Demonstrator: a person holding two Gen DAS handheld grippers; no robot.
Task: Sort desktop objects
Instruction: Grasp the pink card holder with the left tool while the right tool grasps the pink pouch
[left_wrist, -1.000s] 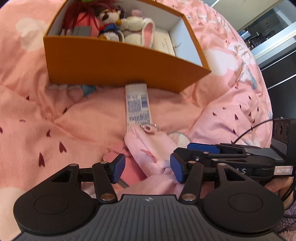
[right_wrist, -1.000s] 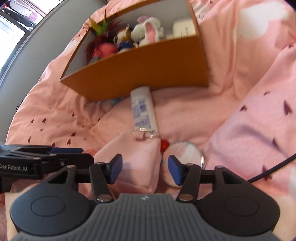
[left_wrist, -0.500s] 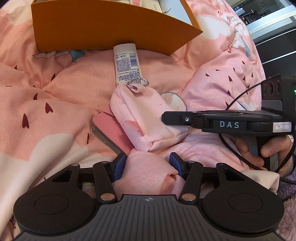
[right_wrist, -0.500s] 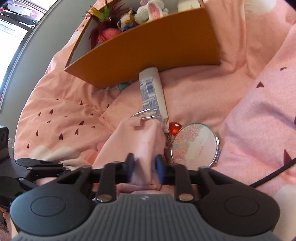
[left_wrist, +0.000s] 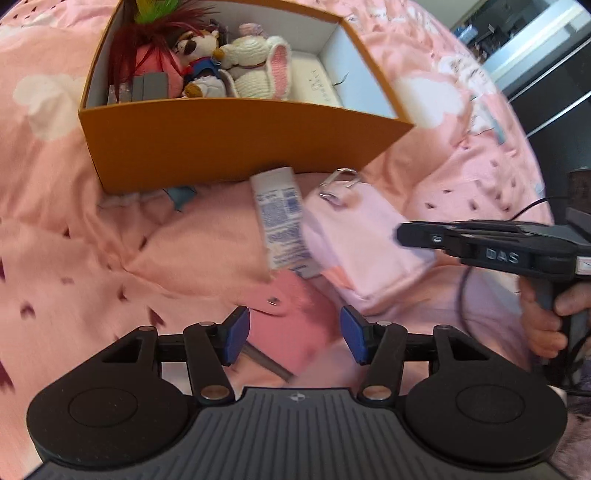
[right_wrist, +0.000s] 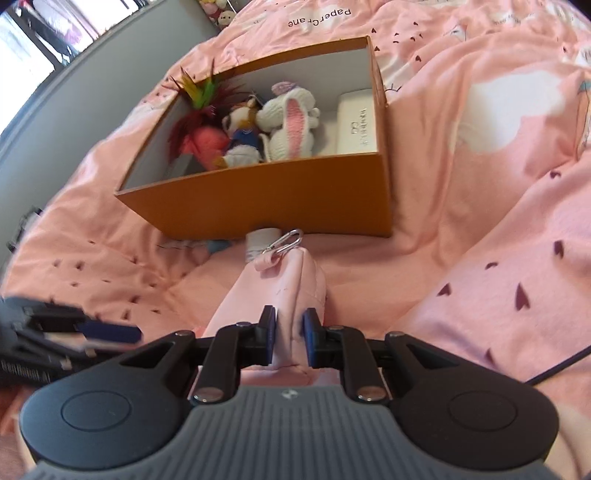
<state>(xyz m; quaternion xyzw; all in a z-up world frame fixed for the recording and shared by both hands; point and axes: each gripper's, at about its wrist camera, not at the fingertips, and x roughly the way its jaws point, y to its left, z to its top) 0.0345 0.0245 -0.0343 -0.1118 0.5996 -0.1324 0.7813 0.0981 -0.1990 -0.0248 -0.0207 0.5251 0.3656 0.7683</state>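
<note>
My right gripper (right_wrist: 289, 338) is shut on a pale pink fabric pouch (right_wrist: 280, 291) with a silver clip, holding it lifted in front of the orange box (right_wrist: 280, 199); the pouch also shows in the left wrist view (left_wrist: 365, 243). My left gripper (left_wrist: 293, 339) is open and empty over a pink flat case (left_wrist: 295, 328) lying on the bedspread. A white tube (left_wrist: 280, 221) lies in front of the orange box (left_wrist: 236, 144). The box holds plush toys (right_wrist: 288, 125), a red-haired doll (right_wrist: 207, 136) and a white case (right_wrist: 356, 125).
Everything lies on a rumpled pink bedspread (right_wrist: 480, 184) with raised folds. A grey wall (right_wrist: 74, 85) runs along the far left. A black cable (right_wrist: 557, 365) trails at the right. The right gripper's body (left_wrist: 498, 251) reaches in from the right of the left wrist view.
My right gripper closed on the pink pouch and has lifted it up toward the box. My left gripper has pulled back and now stands open over the pink flat case.
</note>
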